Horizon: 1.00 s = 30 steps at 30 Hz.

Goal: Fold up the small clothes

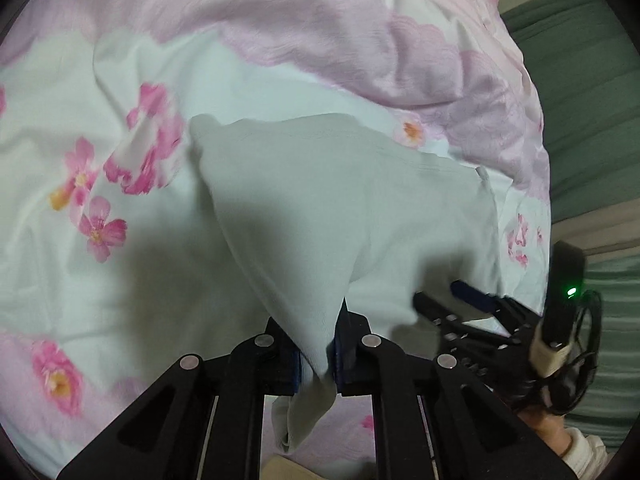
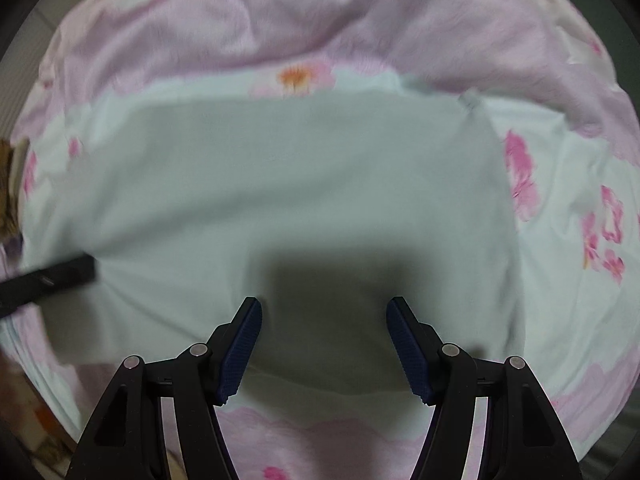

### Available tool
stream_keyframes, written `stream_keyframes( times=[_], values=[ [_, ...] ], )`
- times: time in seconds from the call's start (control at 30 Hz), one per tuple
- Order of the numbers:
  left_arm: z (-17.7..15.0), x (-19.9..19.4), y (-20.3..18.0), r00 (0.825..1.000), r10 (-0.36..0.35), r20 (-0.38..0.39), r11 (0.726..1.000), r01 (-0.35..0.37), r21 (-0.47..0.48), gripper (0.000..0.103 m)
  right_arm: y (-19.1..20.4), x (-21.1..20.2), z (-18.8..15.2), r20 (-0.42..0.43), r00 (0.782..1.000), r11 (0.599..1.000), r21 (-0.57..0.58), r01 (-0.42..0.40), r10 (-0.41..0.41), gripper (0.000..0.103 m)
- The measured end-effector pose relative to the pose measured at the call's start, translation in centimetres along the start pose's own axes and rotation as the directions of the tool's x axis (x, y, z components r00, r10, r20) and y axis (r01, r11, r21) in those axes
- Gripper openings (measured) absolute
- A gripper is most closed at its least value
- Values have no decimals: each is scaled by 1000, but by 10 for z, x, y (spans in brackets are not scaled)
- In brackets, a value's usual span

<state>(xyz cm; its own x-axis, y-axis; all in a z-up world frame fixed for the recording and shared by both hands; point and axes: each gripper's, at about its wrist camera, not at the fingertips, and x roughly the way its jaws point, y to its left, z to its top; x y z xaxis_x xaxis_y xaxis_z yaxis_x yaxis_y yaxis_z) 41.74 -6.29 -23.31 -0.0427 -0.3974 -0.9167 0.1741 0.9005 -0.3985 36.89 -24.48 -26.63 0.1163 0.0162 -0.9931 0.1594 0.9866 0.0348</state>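
A small white garment (image 1: pixel 328 200) lies on a floral bedspread (image 1: pixel 100 140). My left gripper (image 1: pixel 318 344) is shut on one corner of it, and the cloth rises from the bed to the jaws in a tent shape, with a tail hanging below them. In the right wrist view the same garment (image 2: pixel 280 180) spreads flat under my right gripper (image 2: pixel 324 320), which hovers open near its close edge with nothing between the blue pads. The right gripper (image 1: pixel 448 300) also shows at the garment's right side in the left wrist view.
The pink and white bedspread (image 2: pixel 320 20) is rumpled into folds beyond the garment. Green fabric (image 1: pixel 580 80) lies past the bed's right edge. A person's hand (image 1: pixel 560 436) holds the right gripper. A black finger (image 2: pixel 60 274) of the left gripper enters from the left.
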Motion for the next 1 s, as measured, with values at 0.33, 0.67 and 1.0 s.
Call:
stream_keyframes(
  times=[0.33, 0.67, 1.0],
  values=[
    [0, 13, -127, 981, 191, -28, 975, -186, 122, 13, -70, -23, -41, -15, 993, 994, 1, -114, 114, 65],
    [10, 90, -208, 965, 213, -151, 971, -192, 143, 27, -169, -59, -65, 63, 992, 986, 116, -120, 113, 65],
    [-15, 13, -177, 986, 165, 37, 982, -167, 90, 66, -193, -63, -60, 95, 983, 977, 131, -168, 157, 65]
  ],
)
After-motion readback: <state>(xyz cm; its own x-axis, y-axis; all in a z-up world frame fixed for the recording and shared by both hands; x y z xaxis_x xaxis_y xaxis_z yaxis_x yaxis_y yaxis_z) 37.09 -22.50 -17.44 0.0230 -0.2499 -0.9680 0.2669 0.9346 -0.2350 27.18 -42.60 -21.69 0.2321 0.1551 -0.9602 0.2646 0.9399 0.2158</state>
